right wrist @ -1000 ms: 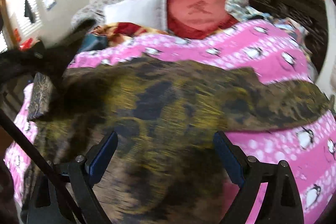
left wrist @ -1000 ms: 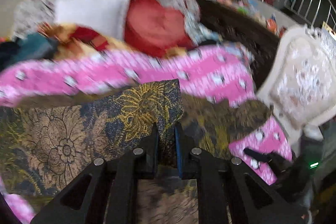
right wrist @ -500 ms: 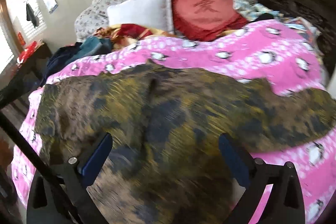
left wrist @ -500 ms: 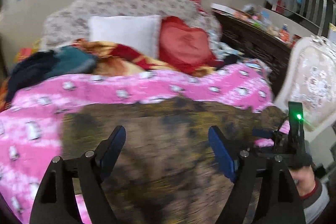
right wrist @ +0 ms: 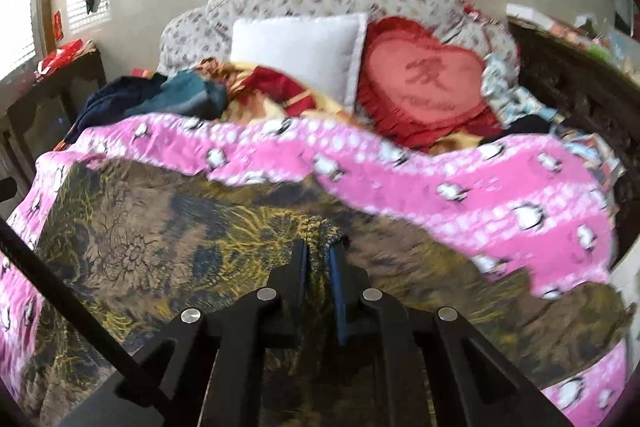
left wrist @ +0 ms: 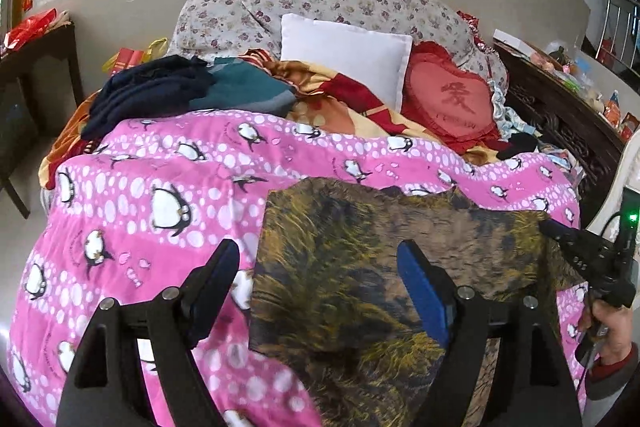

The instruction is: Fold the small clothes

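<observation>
Spread on the pink quilt (left wrist: 132, 227): a brown-and-yellow floral garment (left wrist: 360, 267), lying flat, its near end cut off by the lower frame edge in both views. Left gripper (left wrist: 318, 267) held above the garment's left edge, jaws wide apart, nothing between them; left finger over the quilt, blue-padded right finger over the cloth. Right gripper (right wrist: 318, 259) closed on a raised pinch of the garment (right wrist: 168, 239), a ridge of fabric bunched between the two fingers. Seen from the left wrist at the garment's far right corner: the right gripper's black tip, with a green light on its body and part of the hand (left wrist: 612, 327) gripping it, sleeve cut off at the frame edge. Right-wrist view smeared by motion blur, so the garment's right end and its edges against the quilt hard to trace. Behind the quilt: a white pillow (left wrist: 344, 51), a red heart cushion (left wrist: 452, 99) with an embroidered character, dark blue and teal clothes (left wrist: 192, 91) heaped to the pillow's left, partly hidden by the quilt's ridge. Dark thin rod crossing the lower left of the right-wrist view, its ends out of frame.
</observation>
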A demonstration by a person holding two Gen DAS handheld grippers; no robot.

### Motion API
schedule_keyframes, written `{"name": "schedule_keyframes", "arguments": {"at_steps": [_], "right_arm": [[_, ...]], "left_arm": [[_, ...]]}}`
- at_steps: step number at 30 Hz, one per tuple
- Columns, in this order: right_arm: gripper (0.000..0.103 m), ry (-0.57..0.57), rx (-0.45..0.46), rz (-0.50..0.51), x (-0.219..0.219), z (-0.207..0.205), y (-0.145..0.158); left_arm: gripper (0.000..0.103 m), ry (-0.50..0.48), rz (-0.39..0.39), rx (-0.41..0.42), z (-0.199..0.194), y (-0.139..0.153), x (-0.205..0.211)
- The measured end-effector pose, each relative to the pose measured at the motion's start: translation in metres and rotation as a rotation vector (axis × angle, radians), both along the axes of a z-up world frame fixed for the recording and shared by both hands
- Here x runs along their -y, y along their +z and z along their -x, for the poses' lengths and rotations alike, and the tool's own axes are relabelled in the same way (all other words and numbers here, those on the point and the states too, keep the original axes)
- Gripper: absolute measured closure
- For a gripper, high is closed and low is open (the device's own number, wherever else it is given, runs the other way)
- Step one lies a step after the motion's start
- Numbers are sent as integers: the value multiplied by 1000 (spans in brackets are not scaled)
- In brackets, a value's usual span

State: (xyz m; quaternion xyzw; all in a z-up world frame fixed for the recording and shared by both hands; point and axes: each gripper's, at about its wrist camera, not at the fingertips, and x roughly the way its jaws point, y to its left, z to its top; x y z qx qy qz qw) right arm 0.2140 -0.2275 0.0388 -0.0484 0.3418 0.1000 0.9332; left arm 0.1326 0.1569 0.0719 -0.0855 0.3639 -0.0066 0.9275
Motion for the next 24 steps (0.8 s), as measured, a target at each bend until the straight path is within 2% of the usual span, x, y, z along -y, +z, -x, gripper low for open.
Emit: {"name": "schedule_keyframes", "arguments": {"at_steps": [3,6,7,10,13,16,18,20,21,22,23,24], "right_arm": [[93,-64,9,7,27,2,5],[93,-84,-40,-28,42,-7,-12],[93,-92,-64,-6,41,-13,-21],[93,-118,-78,69,37,-20,-34],[93,-128,-14,46,44,-4,-10],[94,-185,54,105,53,9,13],[94,-181,19,79,61,6,18],[93,-191,-4,83,64,0,13],[90,-177,-14,56,65,-1,8],[71,-150,-42,-4,67,0,4],[38,-136,-72,-55,69,2,-1],[25,-126,-98,-119,72,7,-6]], "left_arm": [[22,-18,-5,-7,-9,-9,15],[22,-24,-60,-33,-22,-24,34],[22,-12,-104,-39,-29,-32,41],[22,17,-147,-71,-44,-48,47],[22,38,-141,-86,-52,-55,40],[22,59,-165,-104,-63,-61,36],[22,70,-165,-118,-71,-66,34],[22,82,-127,-149,-78,-75,29],[22,88,-109,-157,-79,-76,28],[22,91,-84,-163,-79,-78,25],[22,87,-77,-164,-77,-79,25],[22,85,-81,-163,-76,-79,24]]}}
